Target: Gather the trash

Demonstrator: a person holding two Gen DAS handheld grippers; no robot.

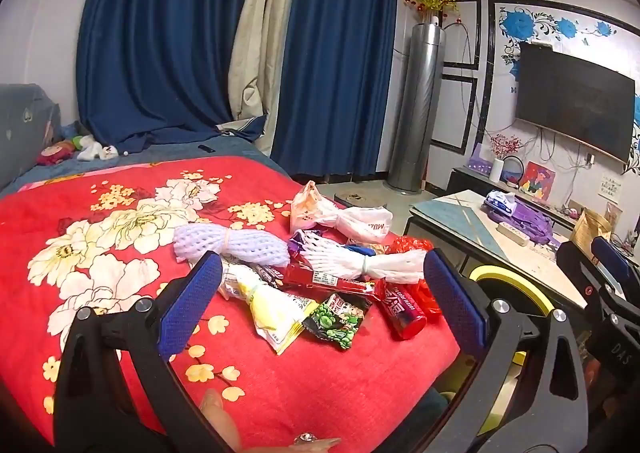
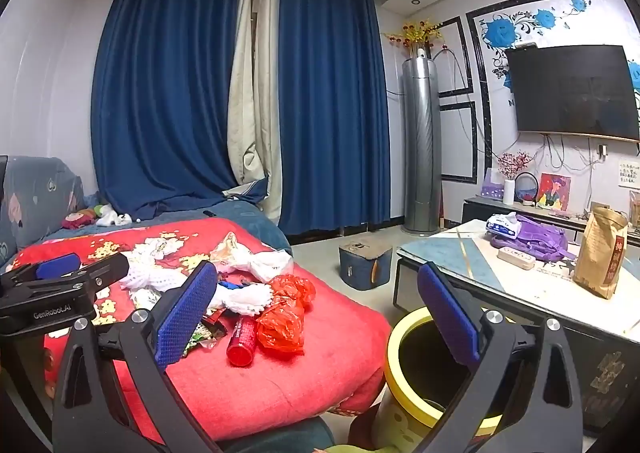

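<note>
left gripper (image 1: 324,305): jaws spread wide, nothing between the blue pads; it hangs over the near edge of the trash pile, tipped slightly down.
right gripper (image 2: 318,313): jaws spread wide and empty, held nearly level, framing the bed's corner and the bin.
trash pile (image 1: 320,273): loose heap on the red floral blanket (image 1: 120,233), toward the bed's right edge.
pile contents: a pale foam net sleeve (image 1: 230,243) at the left; a white net bundle (image 1: 360,263) in the middle; a tied white plastic bag (image 1: 344,219) at the back; a red snack bar wrapper (image 1: 332,281); a yellow packet (image 1: 276,313); a green snack packet (image 1: 336,319) at the front; a red tube (image 1: 402,313); a crumpled red plastic bag (image 2: 284,313) at the right.
bin (image 2: 424,373): yellow-rimmed, dark inside, on the floor just beside the bed's corner, between bed and coffee table (image 2: 520,281).
coffee table items: a purple bag (image 2: 536,237), a tissue pack (image 2: 502,223), a brown paper bag (image 2: 600,253).
room: blue curtains (image 2: 168,93) behind the bed, a tv (image 2: 572,91) on the right wall, a tall silver column unit (image 2: 420,145) in the corner.
person: fingertips (image 1: 218,413) show at the bottom edge of the left view.
</note>
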